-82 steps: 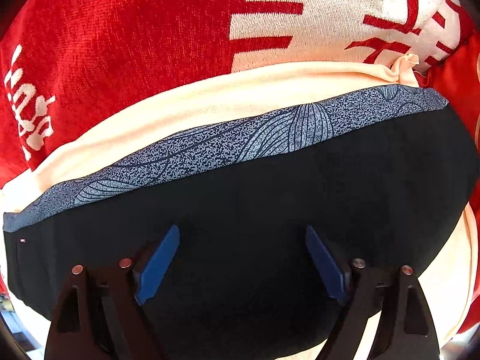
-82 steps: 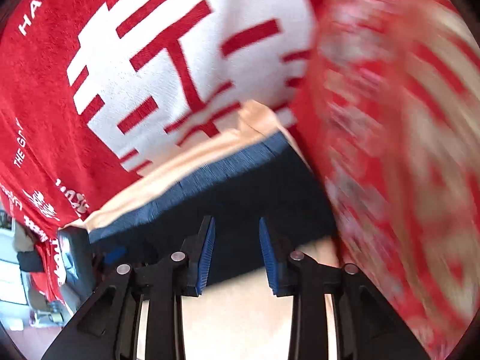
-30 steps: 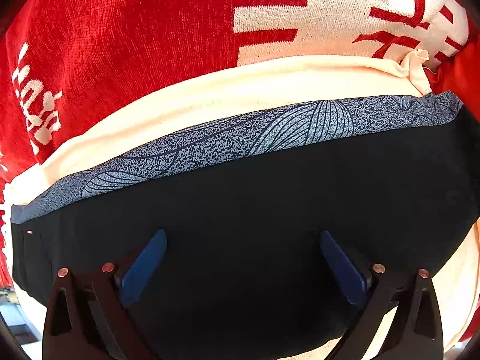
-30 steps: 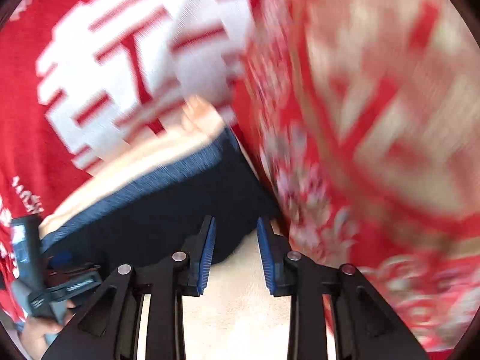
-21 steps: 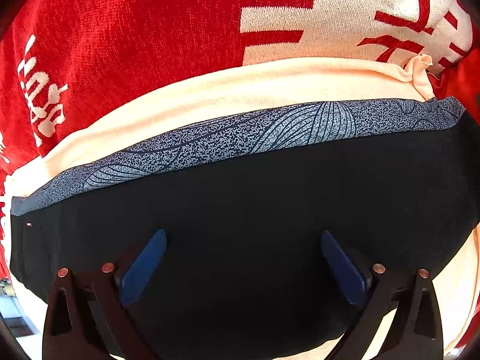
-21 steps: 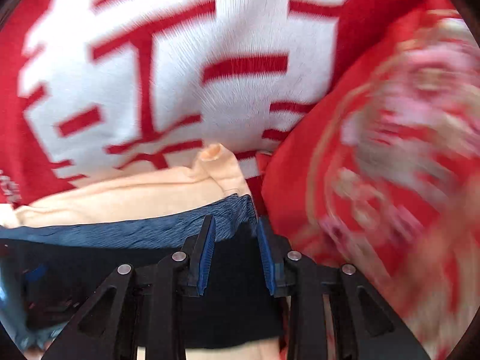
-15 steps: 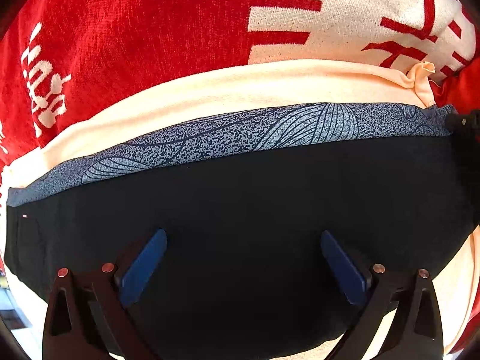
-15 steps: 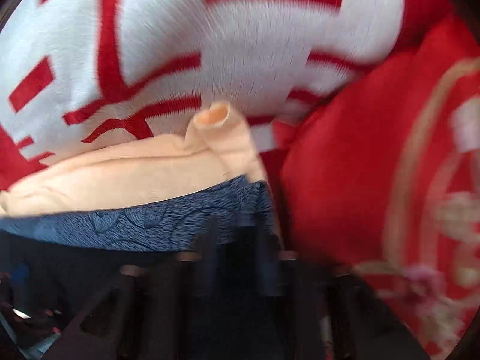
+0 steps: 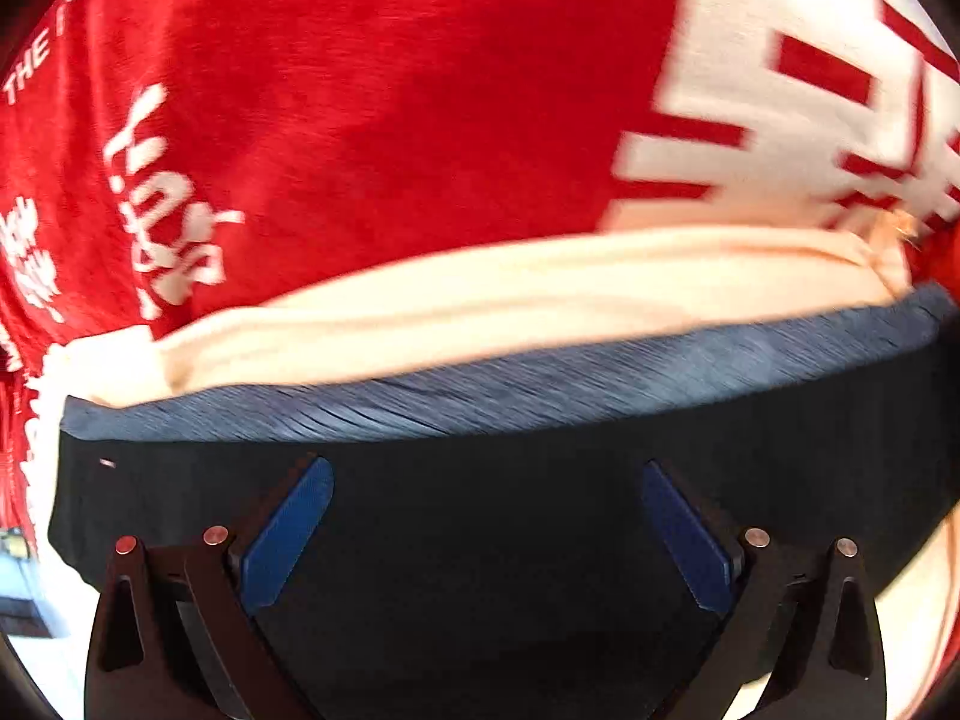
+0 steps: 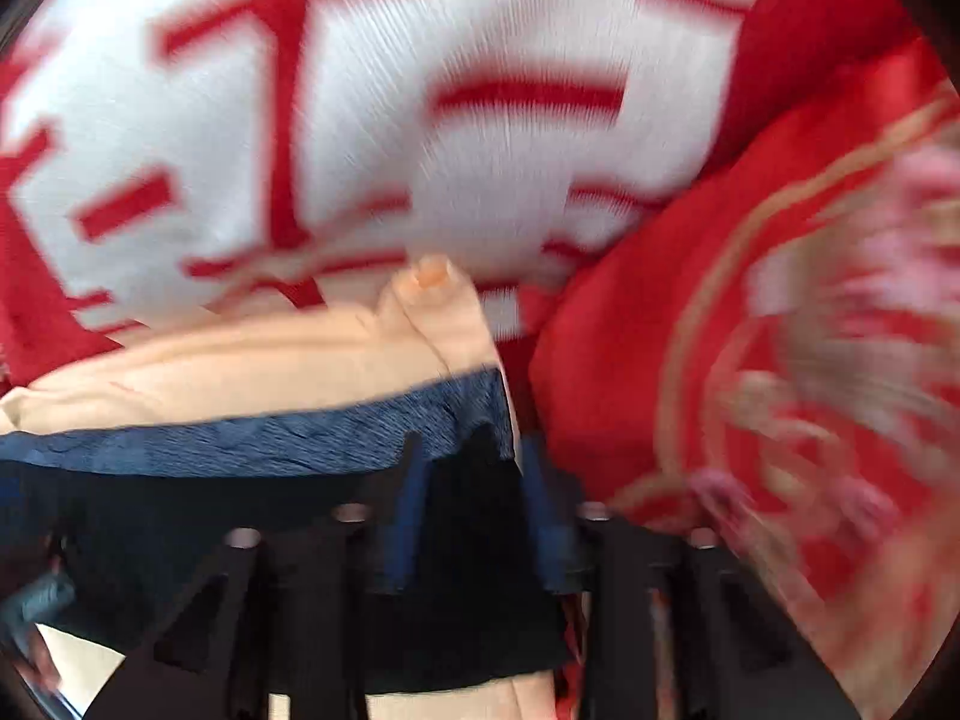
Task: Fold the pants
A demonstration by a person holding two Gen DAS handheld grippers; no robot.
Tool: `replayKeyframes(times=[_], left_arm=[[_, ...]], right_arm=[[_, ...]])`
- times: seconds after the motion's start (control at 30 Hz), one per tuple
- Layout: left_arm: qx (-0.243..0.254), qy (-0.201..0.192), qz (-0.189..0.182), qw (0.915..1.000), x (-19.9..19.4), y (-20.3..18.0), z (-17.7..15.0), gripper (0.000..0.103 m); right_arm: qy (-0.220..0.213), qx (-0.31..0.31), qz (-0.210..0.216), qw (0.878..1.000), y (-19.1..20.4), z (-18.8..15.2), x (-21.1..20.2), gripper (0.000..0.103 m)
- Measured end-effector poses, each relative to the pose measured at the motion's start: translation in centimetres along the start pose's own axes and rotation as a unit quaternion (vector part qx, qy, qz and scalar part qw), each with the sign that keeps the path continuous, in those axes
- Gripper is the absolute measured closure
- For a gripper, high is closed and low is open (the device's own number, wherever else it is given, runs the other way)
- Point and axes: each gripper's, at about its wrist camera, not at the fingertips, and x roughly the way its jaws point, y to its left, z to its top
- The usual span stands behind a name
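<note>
In the left wrist view the black pants (image 9: 510,540) fill the lower half of the frame, their blue-grey patterned band (image 9: 510,384) running from lower left to middle right. The left gripper (image 9: 489,534) is held above them with its fingers spread wide and nothing between the pads. A cream garment (image 9: 480,300) lies under the pants and shows above the band.

In the right wrist view the right gripper (image 10: 471,516) is placed over the band's right-hand corner at lower centre, its fingers moving apart; dark cloth is seen in the gap, but blur hides whether the pads touch it.

Several risks are judged likely. The corner may slip free as the fingers part, so that the fold springs open. The cream garment (image 10: 240,372), which lies directly beneath, may be caught together with the pants and dragged along. With the left fingers holding nothing, the pants may slide or bunch on the soft layers.

The surface is covered by a red blanket (image 9: 360,120) with white lettering, seen in the upper half of both frames. A red embroidered cloth (image 10: 750,360) fills the right side of the right view. Hardly anything of the room is shown.
</note>
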Motion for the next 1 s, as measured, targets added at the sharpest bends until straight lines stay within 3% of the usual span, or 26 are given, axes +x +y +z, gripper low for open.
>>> replayKeyframes(times=[0.07, 0.13, 0.2, 0.27, 0.33, 0.43, 0.63, 0.8, 0.83, 0.9, 1.0], left_arm=[[-0.016, 0.023, 0.013, 0.9995, 1.7, 1.2, 0.4, 0.000], [-0.028, 0.042, 0.010, 0.9987, 3.5, 1.7, 0.3, 0.000], [-0.056, 0.037, -0.012, 0.9977, 4.0, 2.4, -0.1, 0.000], [-0.063, 0.052, -0.027, 0.9963, 4.0, 3.1, -0.2, 0.000], [-0.048, 0.062, -0.019, 0.9967, 3.8, 3.8, -0.4, 0.000], [-0.023, 0.065, 0.011, 0.9976, 2.7, 5.7, -1.6, 0.000], [-0.067, 0.085, 0.034, 0.9935, 1.0, 11.8, -4.5, 0.000], [-0.087, 0.066, 0.040, 0.9933, 0.0, 16.1, -5.7, 0.000], [-0.086, 0.058, 0.041, 0.9938, -0.3, 17.0, -6.4, 0.000], [-0.085, 0.044, 0.043, 0.9945, 0.4, 18.1, -5.5, 0.000], [-0.085, 0.023, 0.028, 0.9957, 2.6, 19.3, -2.4, 0.000]], right_arm=[[-0.003, -0.002, 0.062, 0.998, 1.4, -1.0, -0.6, 0.045], [0.040, -0.004, 0.118, 0.992, 3.5, -2.7, 1.2, 0.045], [0.076, -0.016, 0.111, 0.991, 4.9, -4.4, 3.9, 0.045], [0.115, -0.023, 0.070, 0.991, 4.6, -6.0, 6.5, 0.046], [0.092, -0.002, 0.074, 0.993, 3.3, -6.7, 5.7, 0.046], [0.102, 0.017, 0.064, 0.993, 1.6, -7.5, 5.1, 0.045], [0.110, 0.063, 0.099, 0.987, 1.0, -9.3, 1.7, 0.045], [0.114, 0.073, 0.190, 0.972, 7.9, -10.4, 0.1, 0.045], [0.111, 0.066, 0.212, 0.969, 10.0, -9.3, 1.1, 0.046], [0.099, 0.049, 0.230, 0.967, 13.0, -7.6, 2.5, 0.057], [0.071, 0.030, 0.238, 0.968, 19.4, -5.7, 3.4, 0.059]])
